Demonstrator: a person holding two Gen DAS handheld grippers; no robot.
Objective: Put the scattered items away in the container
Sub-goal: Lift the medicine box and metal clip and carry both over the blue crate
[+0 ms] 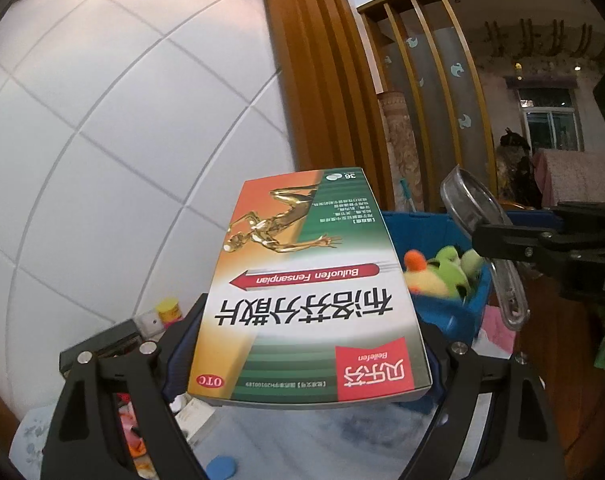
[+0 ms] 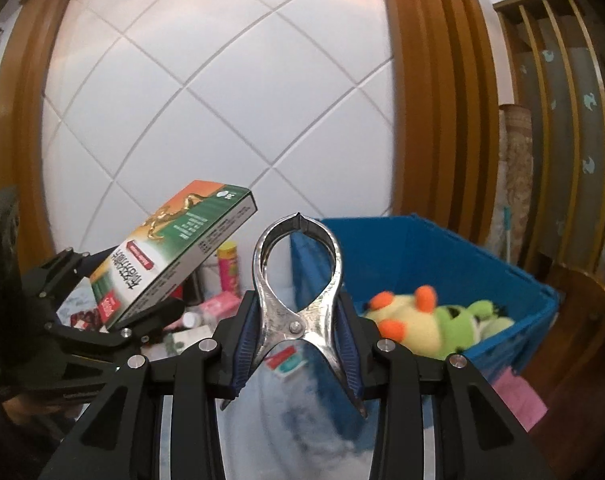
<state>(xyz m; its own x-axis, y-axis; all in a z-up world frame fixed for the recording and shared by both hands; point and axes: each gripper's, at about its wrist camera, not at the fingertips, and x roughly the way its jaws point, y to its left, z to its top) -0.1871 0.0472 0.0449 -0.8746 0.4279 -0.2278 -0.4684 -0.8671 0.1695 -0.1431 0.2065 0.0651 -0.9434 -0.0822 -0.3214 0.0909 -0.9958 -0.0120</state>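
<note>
My left gripper (image 1: 302, 344) is shut on an orange and green medicine box (image 1: 310, 280), held flat above the table. In the right wrist view that medicine box (image 2: 170, 252) tilts up at the left. My right gripper (image 2: 298, 332) is shut on a shiny metal clamp (image 2: 298, 280), which points forward and up; in the left wrist view the metal clamp (image 1: 482, 240) hangs over the bin's right side. The blue bin (image 2: 442, 252) stands ahead to the right, with a yellow and green plush toy (image 2: 434, 324) inside. The plush toy (image 1: 442, 276) also shows beside the box.
Small items lie on the pale blue cloth (image 2: 302, 420): a yellow-capped pink tube (image 2: 229, 266), a pink packet (image 2: 220, 306), a blue disc (image 1: 221, 467). White tiled wall (image 2: 222, 100) behind, wooden frame (image 2: 434, 100) at right, pink cloth (image 2: 518, 396) beside the bin.
</note>
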